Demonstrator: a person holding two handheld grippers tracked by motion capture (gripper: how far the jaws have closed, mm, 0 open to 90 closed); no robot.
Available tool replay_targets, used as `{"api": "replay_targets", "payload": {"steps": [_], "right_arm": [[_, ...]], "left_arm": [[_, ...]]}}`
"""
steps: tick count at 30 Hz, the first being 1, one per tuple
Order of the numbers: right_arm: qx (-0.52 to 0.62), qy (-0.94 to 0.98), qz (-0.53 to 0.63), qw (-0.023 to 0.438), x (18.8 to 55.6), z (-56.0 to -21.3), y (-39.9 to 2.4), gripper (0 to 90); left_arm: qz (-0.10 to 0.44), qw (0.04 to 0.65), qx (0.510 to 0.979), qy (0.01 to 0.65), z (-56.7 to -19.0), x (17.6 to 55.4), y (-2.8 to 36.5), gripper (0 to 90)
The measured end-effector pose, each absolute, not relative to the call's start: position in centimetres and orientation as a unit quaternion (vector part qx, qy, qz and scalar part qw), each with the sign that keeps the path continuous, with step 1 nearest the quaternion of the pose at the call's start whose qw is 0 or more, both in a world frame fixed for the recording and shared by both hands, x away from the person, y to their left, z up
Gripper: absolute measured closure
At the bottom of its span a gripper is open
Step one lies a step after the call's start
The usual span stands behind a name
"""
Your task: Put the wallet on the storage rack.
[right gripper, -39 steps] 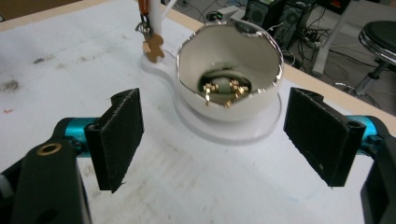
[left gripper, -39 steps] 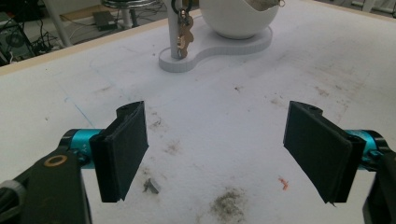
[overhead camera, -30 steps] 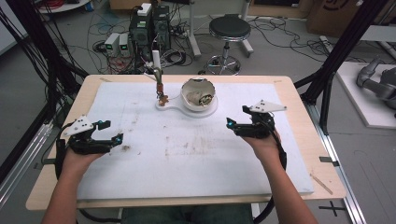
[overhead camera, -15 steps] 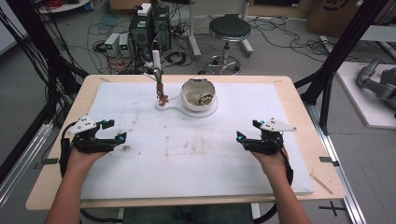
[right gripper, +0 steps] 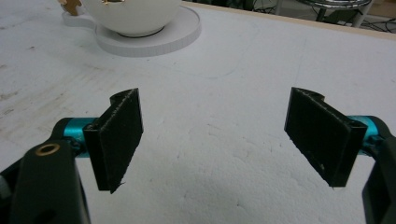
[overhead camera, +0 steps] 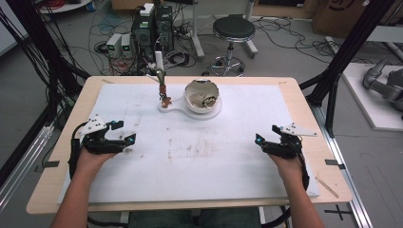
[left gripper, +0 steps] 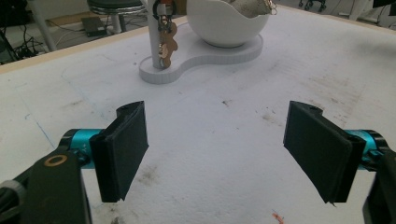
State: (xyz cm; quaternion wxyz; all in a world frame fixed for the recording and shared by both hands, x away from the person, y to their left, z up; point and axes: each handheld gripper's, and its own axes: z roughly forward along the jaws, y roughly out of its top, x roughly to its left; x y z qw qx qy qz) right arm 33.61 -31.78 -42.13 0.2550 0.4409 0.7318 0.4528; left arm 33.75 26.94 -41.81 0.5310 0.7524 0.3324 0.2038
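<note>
High view: white bowl (overhead camera: 202, 97) sits far beyond both empty grippers.

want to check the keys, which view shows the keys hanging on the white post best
The left gripper view: the keys hang close and sharp against the white post. The high view shows them small and far; the right gripper view catches just a cropped corner.

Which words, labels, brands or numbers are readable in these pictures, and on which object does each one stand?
None can be read.
Cardboard box on the floor, far right: dark print, cut off and too blurred to read.
The grippers, the white bowl and its stand carry no visible text.
</note>
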Motion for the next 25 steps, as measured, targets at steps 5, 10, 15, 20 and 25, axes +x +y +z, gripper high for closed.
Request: {"api": "replay_targets", "payload": {"steps": [5,10,15,20,25], "right_arm": [[0.439,0.731,0.453,0.258,33.5,-42.1,-31.7,19.8],[0.435,0.736,0.449,0.259,33.5,-42.1,-31.1,19.8],[0.43,0.741,0.446,0.259,33.6,-42.1,-30.7,19.8],[0.43,0.743,0.444,0.258,33.6,-42.1,-30.7,19.8],[0.43,0.743,0.443,0.259,33.6,-42.1,-30.7,19.9]], "left_arm": [[0.203,0.531,0.752,0.334,-41.8,33.6,26.9,21.8],[0.205,0.533,0.748,0.339,-41.8,33.6,27.3,21.8],[0.206,0.534,0.745,0.342,-41.8,33.6,27.6,21.8],[0.206,0.532,0.746,0.344,-41.8,33.6,27.7,21.8],[0.203,0.53,0.747,0.347,-41.9,33.6,27.7,21.8]]}}
